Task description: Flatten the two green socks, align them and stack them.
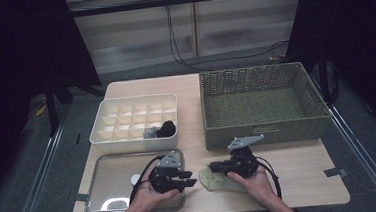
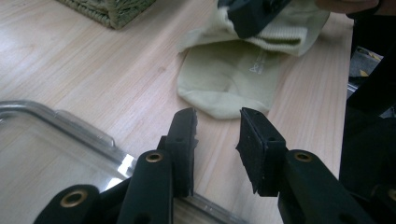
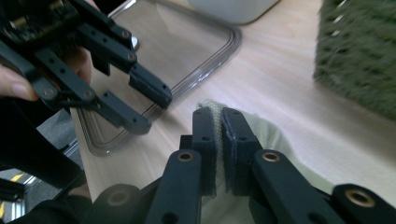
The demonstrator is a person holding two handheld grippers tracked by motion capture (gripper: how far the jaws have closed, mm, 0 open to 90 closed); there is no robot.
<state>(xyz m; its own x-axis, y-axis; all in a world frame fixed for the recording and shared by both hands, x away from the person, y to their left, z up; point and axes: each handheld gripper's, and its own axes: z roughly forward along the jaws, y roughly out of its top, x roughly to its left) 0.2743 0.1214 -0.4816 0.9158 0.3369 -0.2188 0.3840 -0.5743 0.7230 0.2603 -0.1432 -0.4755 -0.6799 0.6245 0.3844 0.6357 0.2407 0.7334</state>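
Observation:
A pale green sock (image 1: 220,180) lies flat on the wooden table near its front edge. My right gripper (image 1: 212,168) points left and is shut on the sock's ribbed cuff; in the right gripper view (image 3: 218,117) the knit edge is pinched between its jaws, with the sock (image 3: 268,135) spreading out behind them. My left gripper (image 1: 192,179) points right at the sock and stands open just short of it. In the left gripper view (image 2: 217,126) the sock's toe end (image 2: 229,81) lies just beyond the tips, with nothing between them. The left gripper (image 3: 152,111) also appears open from the right gripper view.
A clear tray (image 1: 106,189) lies at the front left, under the left hand. Behind it stands a white divided box (image 1: 109,135) holding a black bundle (image 1: 166,129) and a grey item (image 1: 151,133). An olive woven basket (image 1: 265,129) stands at the back right.

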